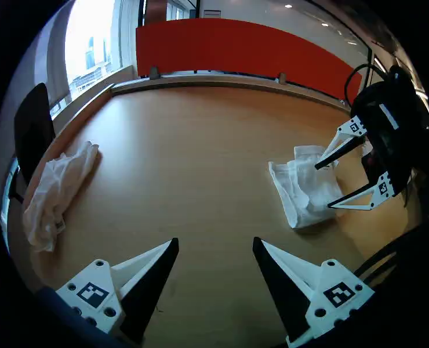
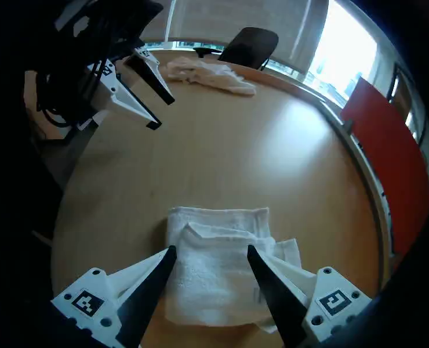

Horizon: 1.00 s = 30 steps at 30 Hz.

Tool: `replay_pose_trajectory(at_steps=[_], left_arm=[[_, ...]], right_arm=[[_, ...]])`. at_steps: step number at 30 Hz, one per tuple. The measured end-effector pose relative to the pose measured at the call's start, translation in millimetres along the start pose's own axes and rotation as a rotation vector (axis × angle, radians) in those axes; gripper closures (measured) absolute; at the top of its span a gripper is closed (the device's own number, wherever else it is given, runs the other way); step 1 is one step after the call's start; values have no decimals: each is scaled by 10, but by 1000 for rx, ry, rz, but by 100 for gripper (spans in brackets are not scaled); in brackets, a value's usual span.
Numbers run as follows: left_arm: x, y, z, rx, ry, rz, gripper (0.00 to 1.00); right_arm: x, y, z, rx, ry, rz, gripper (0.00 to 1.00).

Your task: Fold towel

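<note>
A folded towel [image 2: 220, 261] lies on the counter [image 2: 243, 151]. Well apart from that towel, at the counter's opposite edge, lies a crumpled cloth [image 2: 208, 74], with a chair [image 2: 249, 45] beyond.

A wooden table [image 1: 203, 145] with a pale rim takes up most of the left gripper view. Behind its far edge stands a long red panel [image 1: 243, 46]. A black chair [image 1: 32, 127] is at the left side of the table, near a bright window [image 1: 90, 46] through which buildings are visible.
</note>
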State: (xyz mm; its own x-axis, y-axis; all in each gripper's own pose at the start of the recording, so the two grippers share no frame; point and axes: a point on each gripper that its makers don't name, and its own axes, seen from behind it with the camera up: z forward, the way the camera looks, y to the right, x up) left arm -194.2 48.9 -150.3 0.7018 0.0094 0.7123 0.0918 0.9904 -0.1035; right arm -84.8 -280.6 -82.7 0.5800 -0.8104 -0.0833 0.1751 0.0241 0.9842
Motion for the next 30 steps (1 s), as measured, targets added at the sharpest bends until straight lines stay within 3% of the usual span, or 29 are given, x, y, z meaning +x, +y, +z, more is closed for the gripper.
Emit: replay_pose_trajectory(at_steps=[30], left_arm=[[98,51,8,-32,8,43,5]], right_arm=[[-568,-138,-592,-185,-52,240,5]])
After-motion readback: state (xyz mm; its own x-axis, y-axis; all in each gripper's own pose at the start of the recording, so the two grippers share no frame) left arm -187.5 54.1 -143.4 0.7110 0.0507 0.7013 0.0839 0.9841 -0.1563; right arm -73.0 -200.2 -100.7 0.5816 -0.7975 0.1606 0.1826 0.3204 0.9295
